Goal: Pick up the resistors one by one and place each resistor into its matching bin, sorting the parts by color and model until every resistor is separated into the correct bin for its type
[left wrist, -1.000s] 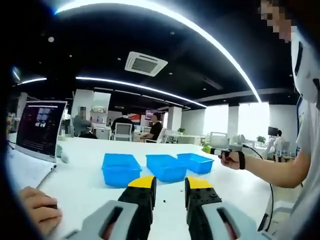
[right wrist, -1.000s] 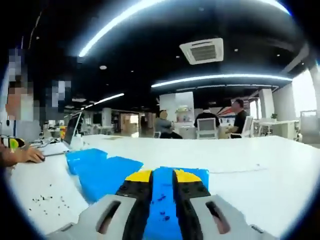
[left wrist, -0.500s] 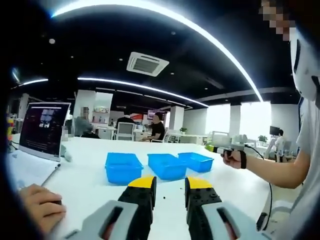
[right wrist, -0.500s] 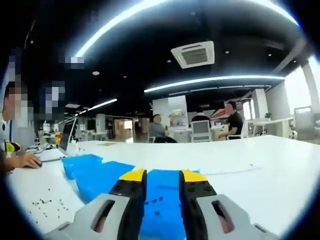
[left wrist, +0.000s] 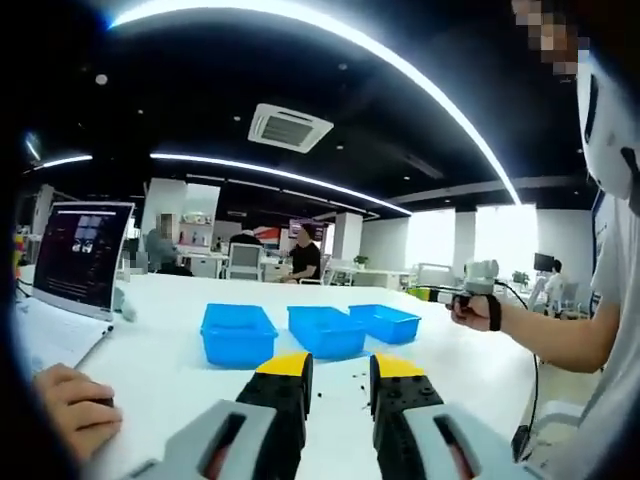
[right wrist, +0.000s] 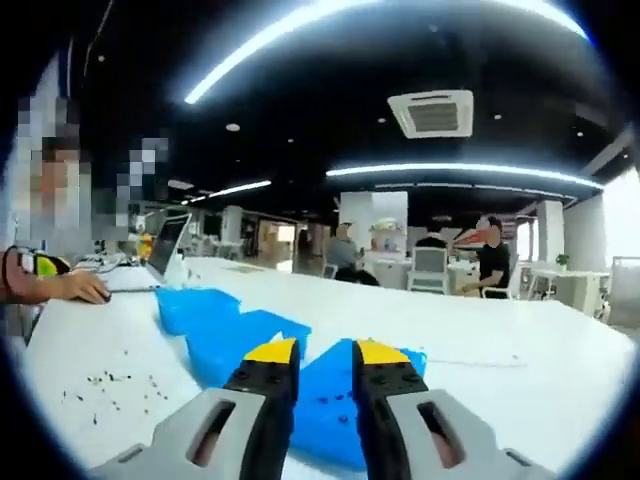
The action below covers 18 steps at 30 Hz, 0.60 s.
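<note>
Both tools, left tool (left wrist: 336, 372) and right tool (right wrist: 325, 362), hover spread and empty above the white worktop (left wrist: 170, 365), facing three blue bins (left wrist: 327, 331).

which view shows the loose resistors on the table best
The right gripper view: the resistors lie scattered as dark specks on the white table, beside the blue bins. The left gripper view shows just a few specks past its own jaws, in front of the bins.

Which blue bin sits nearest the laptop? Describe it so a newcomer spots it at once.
On the white table stand three blue bins in a row. Take the bin at the end towards the open laptop. Unlike its neighbours, it has a bin on one side only.
</note>
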### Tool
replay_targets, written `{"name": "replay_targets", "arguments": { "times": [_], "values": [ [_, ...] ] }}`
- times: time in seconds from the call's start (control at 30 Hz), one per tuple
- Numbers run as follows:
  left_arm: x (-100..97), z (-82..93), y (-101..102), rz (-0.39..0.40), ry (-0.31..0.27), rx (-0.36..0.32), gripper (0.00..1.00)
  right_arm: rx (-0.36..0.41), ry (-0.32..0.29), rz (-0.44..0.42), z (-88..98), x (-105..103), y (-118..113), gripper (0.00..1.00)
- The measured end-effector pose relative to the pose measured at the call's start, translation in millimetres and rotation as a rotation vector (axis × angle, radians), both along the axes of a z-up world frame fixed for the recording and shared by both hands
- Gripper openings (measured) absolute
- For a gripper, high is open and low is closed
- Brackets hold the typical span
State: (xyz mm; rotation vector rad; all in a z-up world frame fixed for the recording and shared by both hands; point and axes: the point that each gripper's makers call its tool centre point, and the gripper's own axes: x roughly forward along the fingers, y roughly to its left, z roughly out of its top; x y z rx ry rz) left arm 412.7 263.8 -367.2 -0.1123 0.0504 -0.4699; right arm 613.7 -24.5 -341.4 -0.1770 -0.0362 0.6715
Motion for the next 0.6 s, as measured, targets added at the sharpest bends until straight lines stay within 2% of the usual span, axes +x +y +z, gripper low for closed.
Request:
{"name": "replay_targets", "arguments": {
  "times": [0.07,0.17,0.23,0.33,0.47,0.57,0.6],
  "values": [
    [0.3,-1.2,-1,-0.001,0.004,-0.005,0.25,-0.072,-0.017,0.07,2.9,-9,13,0.23],
    [-0.1,-1.9,-2,-0.006,0.004,-0.006,0.25,-0.17,-0.033,0.11,2.1,-14,22,0.22],
    [-0.3,-2.6,-2,-0.006,0.005,-0.006,0.25,-0.201,-0.038,0.158,1.1,-19,29,0.22],
    [-0.5,-4.0,-1,-0.005,0.007,-0.006,0.25,-0.246,-0.005,0.252,-6.7,-30,43,0.22],
    [-0.7,-5.6,1,0.002,0.007,-0.009,0.25,-0.325,0.099,0.324,-27.5,-47,60,0.22],
    [-0.2,-9.5,2,0.007,0.013,-0.012,0.25,-0.397,0.237,0.378,-53.2,-65,72,0.22],
    [-0.4,-10.8,2,0.008,0.015,-0.011,0.25,-0.455,0.285,0.413,-63.9,-76,77,0.22]
  ]
}}
